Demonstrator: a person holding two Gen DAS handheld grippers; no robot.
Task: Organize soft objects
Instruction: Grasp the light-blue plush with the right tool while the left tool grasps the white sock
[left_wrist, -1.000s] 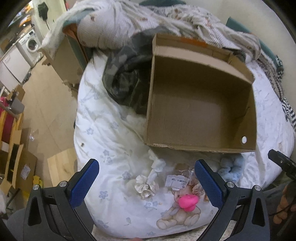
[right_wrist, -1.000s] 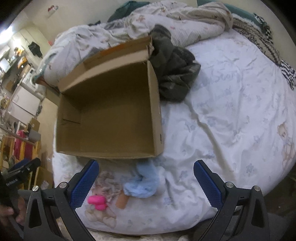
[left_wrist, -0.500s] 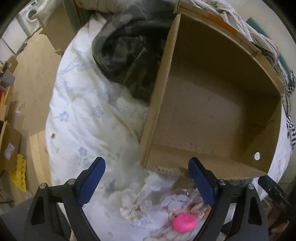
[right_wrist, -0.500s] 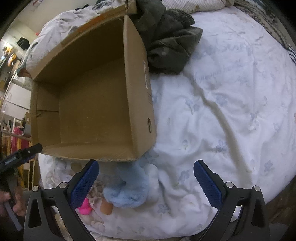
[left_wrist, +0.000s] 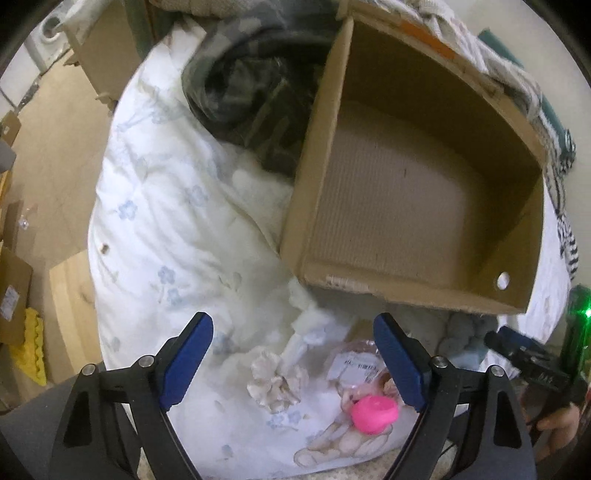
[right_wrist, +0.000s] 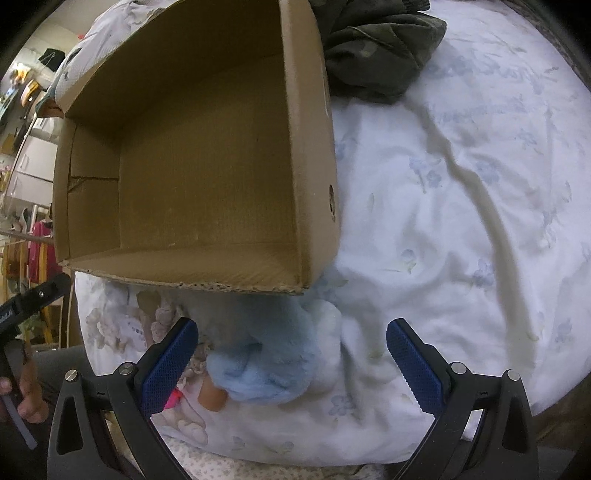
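Note:
An open cardboard box (left_wrist: 413, 206) lies on a white floral duvet (left_wrist: 177, 221); it also fills the upper left of the right wrist view (right_wrist: 207, 177). My left gripper (left_wrist: 293, 358) is open above a cream fabric flower (left_wrist: 275, 384), a clear packet with a label (left_wrist: 354, 363) and a pink soft piece (left_wrist: 373, 408). My right gripper (right_wrist: 291, 363) is open, close over a light blue plush (right_wrist: 266, 365) below the box's near edge. The blue plush shows dimly in the left wrist view (left_wrist: 461, 343).
A dark camouflage garment (left_wrist: 251, 85) lies beside the box, also in the right wrist view (right_wrist: 376, 48). Rumpled bedding is piled behind the box. The bed's left edge drops to a wooden floor (left_wrist: 48, 147) with cardboard boxes.
Both grippers have moved forward and down toward the toys below the box. The blue plush now sits between the right fingers. Both stay open.

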